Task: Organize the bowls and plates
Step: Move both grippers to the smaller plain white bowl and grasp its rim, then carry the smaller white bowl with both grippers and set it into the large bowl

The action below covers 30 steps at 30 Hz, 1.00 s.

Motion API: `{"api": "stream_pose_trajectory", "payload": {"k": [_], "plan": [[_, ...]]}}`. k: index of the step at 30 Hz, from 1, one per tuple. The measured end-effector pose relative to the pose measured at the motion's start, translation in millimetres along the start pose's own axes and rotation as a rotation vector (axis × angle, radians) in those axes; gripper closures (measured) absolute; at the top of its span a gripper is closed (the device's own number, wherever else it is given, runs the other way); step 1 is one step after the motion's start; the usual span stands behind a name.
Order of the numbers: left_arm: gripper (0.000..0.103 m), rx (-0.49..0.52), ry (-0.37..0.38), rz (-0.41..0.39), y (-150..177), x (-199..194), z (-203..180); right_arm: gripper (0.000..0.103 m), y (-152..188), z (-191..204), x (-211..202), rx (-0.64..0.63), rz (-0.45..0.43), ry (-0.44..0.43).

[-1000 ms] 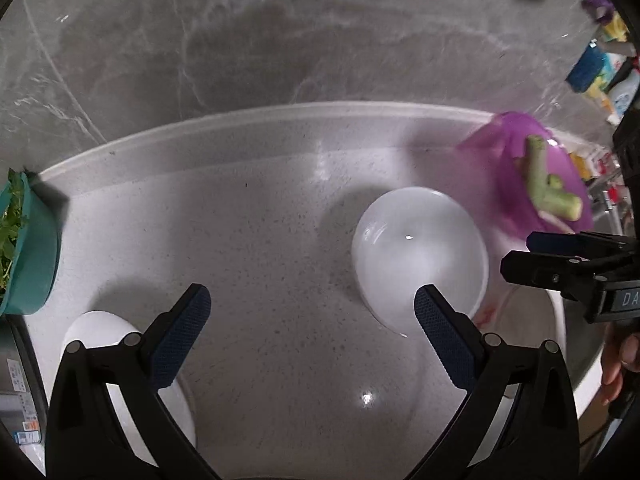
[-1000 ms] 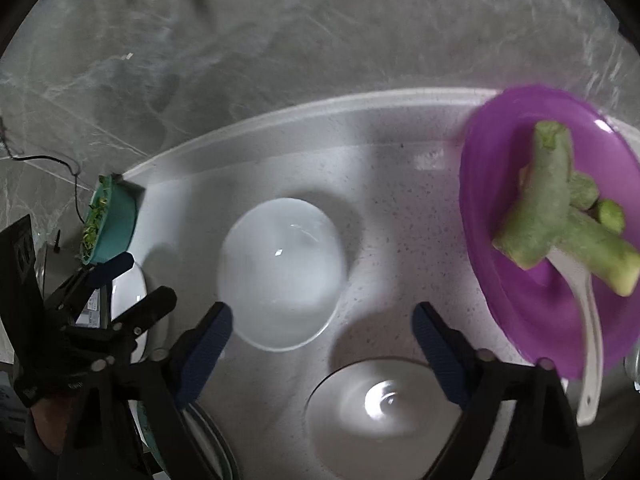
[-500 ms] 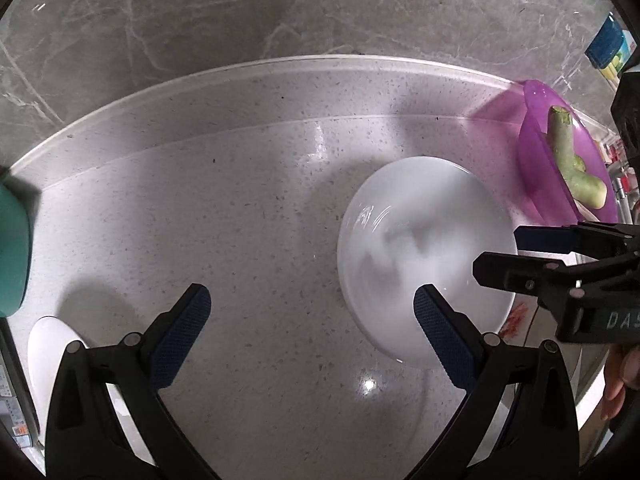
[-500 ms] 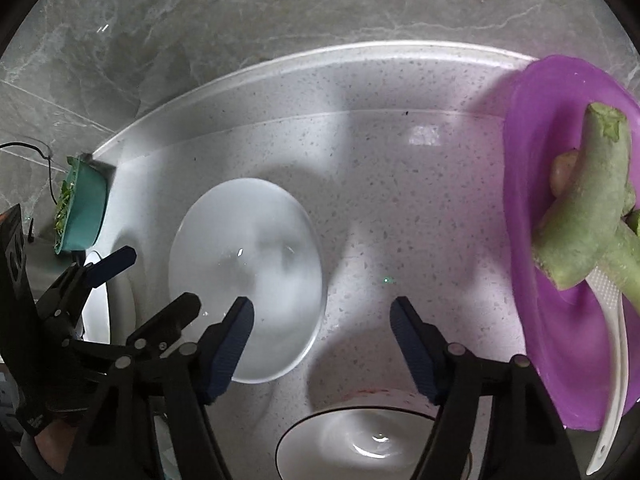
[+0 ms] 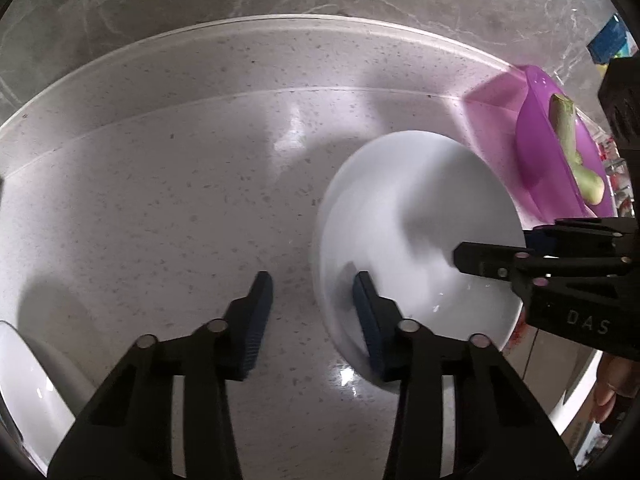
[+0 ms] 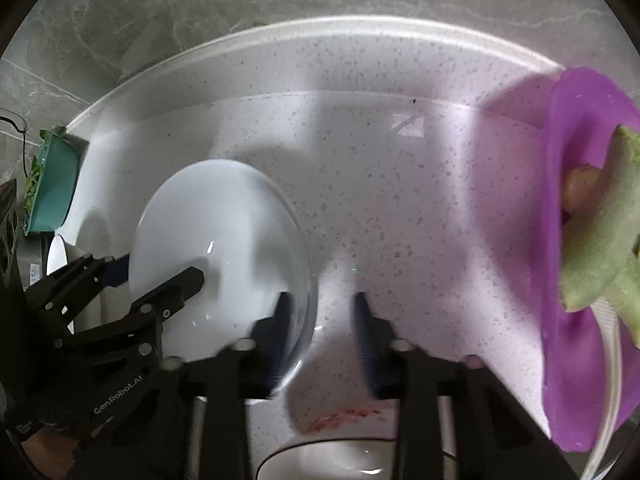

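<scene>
A white bowl [image 5: 416,224] stands on the speckled counter; it also shows in the right wrist view [image 6: 216,240]. My left gripper [image 5: 312,300] straddles its left rim, one finger inside and one outside, jaws partly closed with a gap still showing. My right gripper [image 6: 320,312] straddles the bowl's right rim the same way, its left finger seen through the bowl wall. Each gripper shows in the other's view, the right one [image 5: 532,248] and the left one [image 6: 152,280].
A purple plate [image 6: 576,240] with green vegetable pieces [image 6: 600,248] lies at right. A teal bowl of greens [image 6: 52,188] stands at far left. Another white bowl [image 5: 24,384] is at lower left, and a white bowl [image 6: 340,456] sits under the right gripper.
Both grippers have moved down onto the white bowl and narrowed their jaws around its opposite rims. The bowl looks larger and closer in both views.
</scene>
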<state>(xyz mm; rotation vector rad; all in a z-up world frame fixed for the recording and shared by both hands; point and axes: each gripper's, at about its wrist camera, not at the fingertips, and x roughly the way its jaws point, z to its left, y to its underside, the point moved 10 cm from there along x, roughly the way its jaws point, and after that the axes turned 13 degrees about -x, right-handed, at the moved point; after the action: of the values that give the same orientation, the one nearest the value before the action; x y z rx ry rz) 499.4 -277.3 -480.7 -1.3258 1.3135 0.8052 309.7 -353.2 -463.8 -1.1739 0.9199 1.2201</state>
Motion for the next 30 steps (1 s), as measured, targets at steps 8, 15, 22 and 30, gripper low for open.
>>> {"api": "stream_pose_trajectory", "payload": {"k": [8, 15, 22, 30], "plan": [[0.09, 0.035, 0.0, -0.002, -0.2, 1.6, -15.2, 0.091, -6.8, 11.6, 0.8, -0.023, -0.019, -0.011], [0.091, 0.034, 0.003, -0.024, -2.9, -9.0, -12.8, 0.091, -2.6, 7.2, -10.0, -0.032, -0.036, -0.015], [0.091, 0.025, 0.012, -0.045, -5.1, -33.1, -10.0, 0.091, -1.9, 12.4, -30.0, -0.052, -0.065, -0.01], [0.09, -0.024, 0.008, -0.095, -3.0, -82.1, 18.4, 0.091, -18.0, 52.3, -55.4, -0.131, -0.103, -0.014]]}}
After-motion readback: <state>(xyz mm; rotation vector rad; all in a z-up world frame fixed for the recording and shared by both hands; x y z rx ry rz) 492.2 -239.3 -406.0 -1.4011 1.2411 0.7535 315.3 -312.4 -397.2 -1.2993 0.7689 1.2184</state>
